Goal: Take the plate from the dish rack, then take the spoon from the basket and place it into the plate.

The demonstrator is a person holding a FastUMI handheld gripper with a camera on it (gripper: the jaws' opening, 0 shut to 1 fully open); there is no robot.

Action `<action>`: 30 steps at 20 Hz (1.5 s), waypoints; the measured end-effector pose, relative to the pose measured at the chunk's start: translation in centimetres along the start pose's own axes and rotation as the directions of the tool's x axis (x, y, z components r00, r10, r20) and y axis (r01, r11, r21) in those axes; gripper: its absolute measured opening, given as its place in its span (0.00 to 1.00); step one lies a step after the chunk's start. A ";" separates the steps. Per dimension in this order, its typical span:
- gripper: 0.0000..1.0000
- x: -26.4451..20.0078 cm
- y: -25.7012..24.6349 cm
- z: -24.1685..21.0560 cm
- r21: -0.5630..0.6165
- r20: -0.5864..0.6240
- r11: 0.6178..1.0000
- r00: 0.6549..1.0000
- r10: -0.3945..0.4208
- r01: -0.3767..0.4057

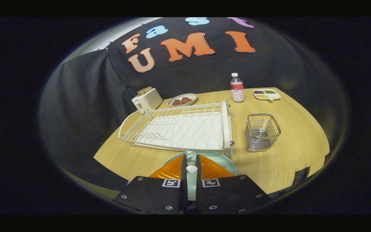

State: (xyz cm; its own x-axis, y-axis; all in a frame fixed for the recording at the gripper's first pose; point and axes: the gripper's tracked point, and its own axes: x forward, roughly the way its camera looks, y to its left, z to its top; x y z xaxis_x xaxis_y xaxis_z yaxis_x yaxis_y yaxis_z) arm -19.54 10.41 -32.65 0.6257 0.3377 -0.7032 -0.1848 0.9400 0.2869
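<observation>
Between the gripper fingers, spoon over plate

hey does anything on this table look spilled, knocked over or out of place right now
Nothing stands out. The rack, basket and bottle stand upright on the table, with no spill. The gripper is shut on a spoon above the plate.

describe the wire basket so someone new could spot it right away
On the wooden table, look beside the white dish rack, beyond the gripper whose fingers are closed on a white spoon handle over the pale green plate. The square silver wire basket stands there, see-through, metal.
</observation>
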 end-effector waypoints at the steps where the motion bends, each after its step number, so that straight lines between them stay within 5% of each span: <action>1: 0.10 0.0 0.0 0.1 0.006 0.016 1.000 1.000 0.006 -0.006; 10: 0.16 -0.1 -2.6 -4.4 0.054 -0.078 0.998 0.997 -0.007 0.012; 15: 0.28 -0.8 -3.3 -3.5 0.091 -0.059 0.995 0.998 -0.032 0.037; 21: 0.73 -3.2 -3.8 4.7 0.051 0.119 0.995 0.988 -0.095 0.090; 25: 0.82 -5.8 -4.3 12.0 0.002 0.294 0.988 0.944 -0.150 0.156; 30: 0.87 -9.8 -5.8 19.3 0.019 0.486 0.967 0.843 -0.233 0.256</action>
State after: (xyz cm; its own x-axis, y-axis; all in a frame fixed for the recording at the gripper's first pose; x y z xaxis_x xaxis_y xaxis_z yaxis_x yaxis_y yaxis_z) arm -9.96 0.70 -14.86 0.9382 0.0418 -0.3435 -0.0041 0.9939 0.1099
